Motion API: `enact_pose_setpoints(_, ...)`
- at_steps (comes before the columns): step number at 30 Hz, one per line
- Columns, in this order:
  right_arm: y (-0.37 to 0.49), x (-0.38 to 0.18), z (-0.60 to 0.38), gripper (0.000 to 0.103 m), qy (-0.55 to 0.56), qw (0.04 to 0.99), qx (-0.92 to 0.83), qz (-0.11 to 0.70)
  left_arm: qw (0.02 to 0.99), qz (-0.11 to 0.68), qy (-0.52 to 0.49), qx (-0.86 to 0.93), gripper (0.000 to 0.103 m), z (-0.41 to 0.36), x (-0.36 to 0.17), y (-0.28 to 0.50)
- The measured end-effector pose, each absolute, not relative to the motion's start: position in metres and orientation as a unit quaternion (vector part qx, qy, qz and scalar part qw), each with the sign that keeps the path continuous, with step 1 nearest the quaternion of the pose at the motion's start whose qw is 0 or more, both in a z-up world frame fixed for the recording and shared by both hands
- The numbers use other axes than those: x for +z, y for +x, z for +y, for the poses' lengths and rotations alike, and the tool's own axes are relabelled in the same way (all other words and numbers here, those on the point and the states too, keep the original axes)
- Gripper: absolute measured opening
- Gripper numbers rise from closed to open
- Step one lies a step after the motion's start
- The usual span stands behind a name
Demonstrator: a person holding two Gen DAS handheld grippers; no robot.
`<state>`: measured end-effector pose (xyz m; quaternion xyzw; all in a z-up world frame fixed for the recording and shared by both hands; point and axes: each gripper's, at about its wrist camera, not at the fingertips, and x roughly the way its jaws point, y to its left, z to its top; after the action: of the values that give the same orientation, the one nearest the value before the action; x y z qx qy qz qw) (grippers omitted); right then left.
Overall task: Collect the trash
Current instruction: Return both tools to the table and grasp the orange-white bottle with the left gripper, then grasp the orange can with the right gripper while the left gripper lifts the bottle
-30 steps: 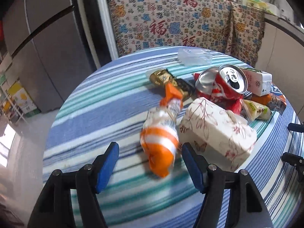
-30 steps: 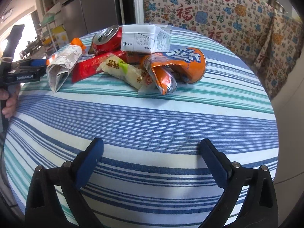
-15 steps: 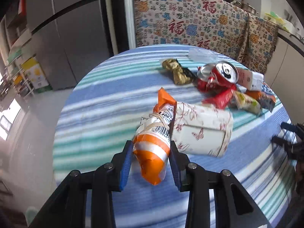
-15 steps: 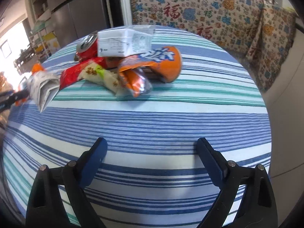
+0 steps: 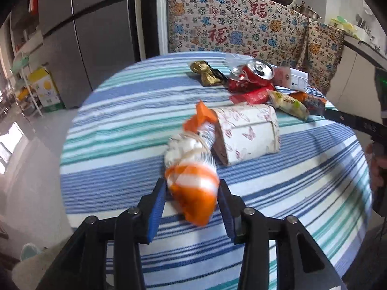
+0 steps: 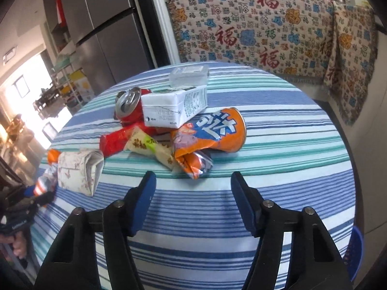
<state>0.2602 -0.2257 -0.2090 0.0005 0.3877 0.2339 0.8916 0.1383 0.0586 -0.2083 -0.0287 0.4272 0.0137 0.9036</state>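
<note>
My left gripper is shut on a crumpled orange-and-white bottle; its blue pads press on the bottle's sides while the jaws are easing open. The bottle's orange top touches a floral paper pack. Beyond the pack lies a pile: a red can, a gold wrapper and a red wrapper. My right gripper is open and its jaws are closing with nothing between the pads. Just ahead of its tips lies a crumpled orange snack bag, next to a white carton.
The round table has a blue-and-green striped cloth. A clear plastic box sits at its far side. Behind stand a grey fridge and furniture under a patterned cloth. Bare floor lies to the left.
My left gripper closed on the orange-and-white bottle and drew it back toward the table's near edge. My right gripper moved closer to the pile and its jaws narrowed.
</note>
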Motion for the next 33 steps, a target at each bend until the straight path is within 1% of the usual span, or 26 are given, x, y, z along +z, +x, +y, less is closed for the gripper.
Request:
enact_pose_setpoints(3, 0.264, -0.206, -0.218, 0.055, 0.003, 0.894, 0.243, 0.376, 0.904, 0.428, -0.015, 0.016, 0.044, 0.055, -0.213, 0.138)
enact_pose_setpoints(4, 0.264, -0.206, -0.216, 0.043, -0.001, 0.895, 0.245, 0.373, 0.903, 0.429, -0.008, 0.016, 0.045, 0.053, -0.213, 0.139)
enact_pose_setpoints(5, 0.267, -0.207, -0.214, 0.022, -0.004, 0.893, 0.248, 0.375, 0.904, 0.427, -0.007, 0.013, 0.045, 0.052, -0.214, 0.138)
enact_pose_setpoints(6, 0.270, -0.209, -0.213, 0.013, -0.004, 0.889, 0.252, 0.382, 0.904, 0.427, -0.008, 0.012, 0.045, 0.052, -0.214, 0.138)
enact_pose_setpoints(7, 0.271, -0.212, -0.214, 0.010, -0.004, 0.886, 0.251, 0.390, 0.904, 0.428, -0.008, 0.011, 0.045, 0.051, -0.214, 0.138)
enact_pose_setpoints(11, 0.264, -0.215, -0.238, 0.010, 0.008, 0.878, 0.243, 0.412, 0.903, 0.429, -0.017, 0.006, 0.046, 0.055, -0.213, 0.135)
enact_pose_setpoints(13, 0.255, -0.215, -0.251, 0.010, 0.001, 0.876, 0.236, 0.421, 0.903, 0.428, -0.025, 0.005, 0.051, 0.057, -0.212, 0.133)
enact_pose_setpoints(14, 0.252, -0.215, -0.258, 0.010, 0.000, 0.874, 0.234, 0.425, 0.904, 0.427, -0.028, 0.004, 0.052, 0.058, -0.211, 0.131)
enact_pose_setpoints(19, 0.240, -0.223, -0.280, 0.011, -0.003, 0.857, 0.239, 0.457, 0.907, 0.420, -0.032, -0.008, 0.052, 0.055, -0.206, 0.121)
enact_pose_setpoints(20, 0.237, -0.224, -0.283, 0.012, -0.006, 0.858, 0.236, 0.457, 0.907, 0.419, -0.031, -0.009, 0.054, 0.054, -0.205, 0.118)
enact_pose_setpoints(21, 0.236, -0.225, -0.286, 0.017, -0.008, 0.857, 0.234, 0.459, 0.908, 0.418, -0.031, -0.011, 0.056, 0.054, -0.205, 0.115)
enact_pose_setpoints(22, 0.235, -0.227, -0.288, 0.032, -0.009, 0.854, 0.233, 0.464, 0.908, 0.418, -0.032, -0.012, 0.058, 0.054, -0.204, 0.113)
enact_pose_setpoints(23, 0.233, -0.229, -0.290, 0.057, -0.007, 0.855, 0.231, 0.465, 0.909, 0.416, -0.034, -0.012, 0.058, 0.055, -0.203, 0.110)
enact_pose_setpoints(25, 0.232, -0.225, -0.297, 0.077, 0.006, 0.864, 0.222, 0.453, 0.910, 0.412, -0.042, -0.013, 0.058, 0.058, -0.200, 0.107)
enact_pose_setpoints(27, 0.233, -0.219, -0.302, 0.079, 0.027, 0.868, 0.222, 0.444, 0.912, 0.406, -0.060, -0.016, 0.059, 0.063, -0.195, 0.105)
enact_pose_setpoints(28, 0.234, -0.216, -0.304, 0.080, 0.039, 0.869, 0.223, 0.440, 0.912, 0.404, -0.068, -0.019, 0.062, 0.065, -0.193, 0.106)
enact_pose_setpoints(29, 0.236, -0.213, -0.304, 0.083, 0.049, 0.871, 0.221, 0.436, 0.912, 0.403, -0.076, -0.021, 0.067, 0.068, -0.191, 0.108)
enact_pose_setpoints(31, 0.242, -0.211, -0.305, 0.086, 0.071, 0.874, 0.216, 0.429, 0.909, 0.406, -0.091, -0.025, 0.067, 0.070, -0.188, 0.112)
enact_pose_setpoints(33, 0.252, -0.212, -0.304, 0.086, 0.093, 0.871, 0.213, 0.433, 0.905, 0.413, -0.101, -0.032, 0.067, 0.072, -0.187, 0.117)
